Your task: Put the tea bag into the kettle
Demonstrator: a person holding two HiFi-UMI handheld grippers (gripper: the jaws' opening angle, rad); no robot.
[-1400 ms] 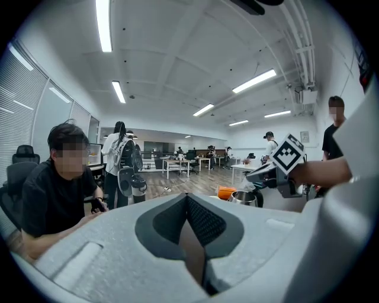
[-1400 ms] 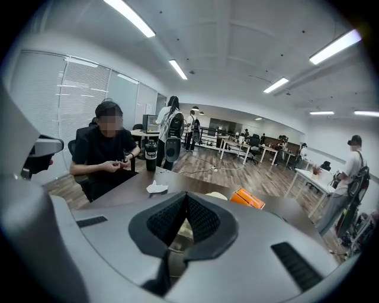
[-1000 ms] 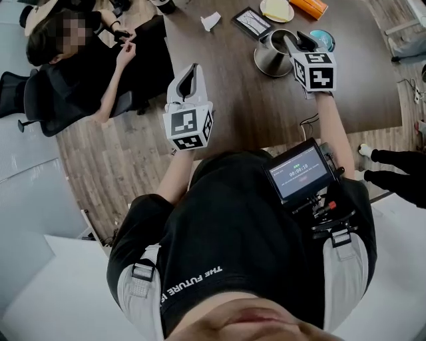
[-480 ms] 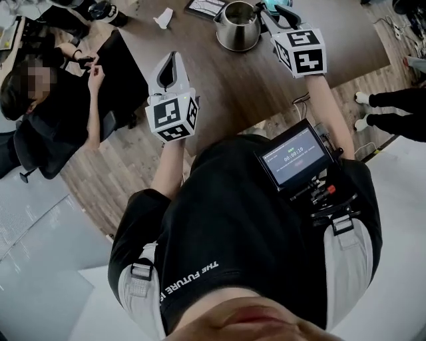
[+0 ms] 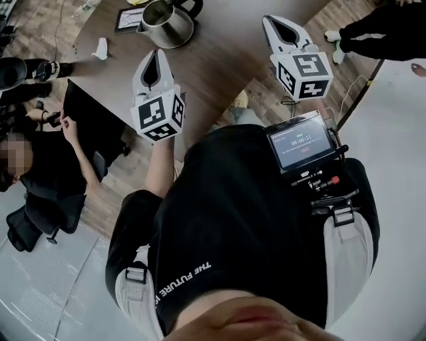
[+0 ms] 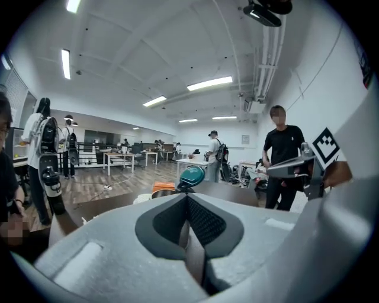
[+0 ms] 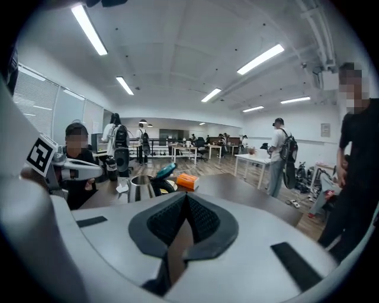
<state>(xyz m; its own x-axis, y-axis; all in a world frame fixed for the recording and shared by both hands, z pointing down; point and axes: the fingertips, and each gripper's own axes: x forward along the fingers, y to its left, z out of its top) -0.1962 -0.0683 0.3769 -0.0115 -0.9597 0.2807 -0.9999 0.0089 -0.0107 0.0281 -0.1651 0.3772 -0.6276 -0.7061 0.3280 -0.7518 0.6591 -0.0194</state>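
Observation:
The steel kettle (image 5: 166, 20) stands on the dark table (image 5: 219, 53) at the top of the head view, with its lid off. In the right gripper view the kettle (image 7: 139, 186) is ahead and to the left, beside a teal lid (image 7: 166, 170). My left gripper (image 5: 154, 54) hovers over the table just short of the kettle, shut and empty. My right gripper (image 5: 274, 23) is off to the right near the table's edge, also shut with nothing between its pads. A small white crumpled piece (image 5: 101, 48) lies left of the kettle; I cannot tell if it is a tea bag.
A framed card (image 5: 130, 18) lies by the kettle, and an orange box (image 7: 186, 180) sits behind it. A seated person (image 5: 40, 166) is at the left of the table. Another person's legs (image 5: 373, 26) stand at the top right. A monitor (image 5: 303, 141) hangs on my chest.
My right gripper has pulled back from over the kettle's mouth toward the table's edge. The head view has swung, so the kettle now shows at the upper left.

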